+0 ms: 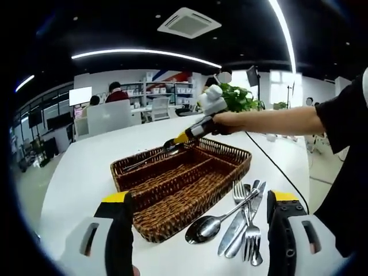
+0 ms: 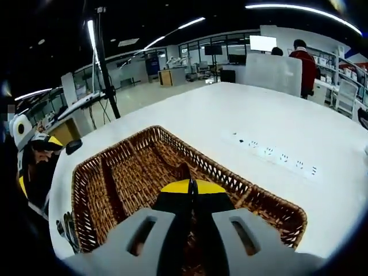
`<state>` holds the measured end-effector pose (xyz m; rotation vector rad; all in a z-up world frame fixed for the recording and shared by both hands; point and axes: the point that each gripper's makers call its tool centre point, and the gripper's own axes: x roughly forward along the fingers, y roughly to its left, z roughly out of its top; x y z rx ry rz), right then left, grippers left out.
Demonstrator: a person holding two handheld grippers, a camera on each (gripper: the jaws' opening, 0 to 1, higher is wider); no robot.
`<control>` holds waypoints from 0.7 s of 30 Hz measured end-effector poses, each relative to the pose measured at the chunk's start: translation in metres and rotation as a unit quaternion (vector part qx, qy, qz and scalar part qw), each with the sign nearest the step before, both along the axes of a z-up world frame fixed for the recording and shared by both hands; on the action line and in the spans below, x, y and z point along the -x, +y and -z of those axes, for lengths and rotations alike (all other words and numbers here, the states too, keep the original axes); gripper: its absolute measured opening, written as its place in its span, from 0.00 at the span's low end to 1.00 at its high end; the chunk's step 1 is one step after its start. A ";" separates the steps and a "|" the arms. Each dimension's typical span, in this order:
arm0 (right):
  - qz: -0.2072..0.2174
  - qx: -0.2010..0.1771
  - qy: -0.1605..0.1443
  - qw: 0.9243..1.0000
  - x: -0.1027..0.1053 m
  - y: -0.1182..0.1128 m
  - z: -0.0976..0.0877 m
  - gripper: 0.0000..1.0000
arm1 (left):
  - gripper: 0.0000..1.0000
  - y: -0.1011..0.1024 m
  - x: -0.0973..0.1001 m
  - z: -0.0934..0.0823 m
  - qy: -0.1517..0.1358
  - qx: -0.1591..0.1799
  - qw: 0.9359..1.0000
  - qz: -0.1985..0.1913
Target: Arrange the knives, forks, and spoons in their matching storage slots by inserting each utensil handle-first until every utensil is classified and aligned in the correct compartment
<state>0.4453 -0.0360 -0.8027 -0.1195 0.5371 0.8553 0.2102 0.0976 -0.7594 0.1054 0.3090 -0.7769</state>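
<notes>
Left gripper (image 1: 198, 230), jaws apart, hangs just short of a spoon (image 1: 210, 225), forks (image 1: 248, 221) and knives (image 1: 237, 227) lying on the white table (image 1: 86, 167) beside the wicker tray (image 1: 172, 184). Over the tray's far end, right gripper (image 1: 179, 138), jaws together, clamps a utensil (image 1: 150, 157) lying in the far slot.
</notes>
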 end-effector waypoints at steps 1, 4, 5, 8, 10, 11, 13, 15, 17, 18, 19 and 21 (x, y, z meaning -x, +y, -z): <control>0.001 -0.001 0.005 1.000 -0.001 0.000 0.003 0.00 | 0.99 0.000 0.001 0.001 0.001 -0.002 1.000 0.001; -0.001 0.001 0.023 1.000 -0.002 -0.001 0.011 0.00 | 0.99 0.001 0.001 0.003 0.004 -0.005 1.000 0.001; -0.001 0.001 0.029 1.000 -0.002 -0.002 0.014 0.00 | 0.99 0.001 0.001 0.005 0.005 -0.007 1.000 0.002; 0.006 -0.005 0.044 0.999 -0.005 -0.004 0.020 0.00 | 0.99 0.003 0.001 0.006 0.007 -0.010 1.000 0.001; 0.008 0.002 0.044 0.999 -0.006 -0.005 0.022 0.00 | 0.99 0.004 0.001 0.007 0.008 -0.011 1.000 0.000; 0.010 0.004 0.047 0.999 -0.007 -0.005 0.023 0.00 | 0.99 0.004 0.000 0.008 0.008 -0.013 1.000 0.000; 0.015 0.023 0.039 0.999 -0.010 -0.007 0.026 0.00 | 0.99 0.005 0.000 0.009 0.009 -0.014 1.000 0.000; 0.023 0.051 0.025 0.998 -0.014 -0.009 0.027 0.01 | 0.99 0.005 0.000 0.010 0.011 -0.015 1.000 0.000; 0.019 0.067 0.016 0.997 -0.015 -0.005 0.028 0.02 | 0.99 0.004 0.000 0.011 0.012 -0.016 1.000 0.000; 0.020 0.082 0.010 0.996 -0.014 -0.004 0.030 0.02 | 0.99 0.004 -0.001 0.011 0.013 -0.017 1.000 0.000; 0.024 0.091 0.007 0.996 -0.015 -0.005 0.030 0.02 | 0.99 0.004 -0.001 0.012 0.013 -0.017 1.000 0.000; 0.028 0.128 -0.011 0.991 -0.020 -0.006 0.033 0.03 | 0.98 0.004 -0.001 0.013 0.014 -0.019 1.000 -0.001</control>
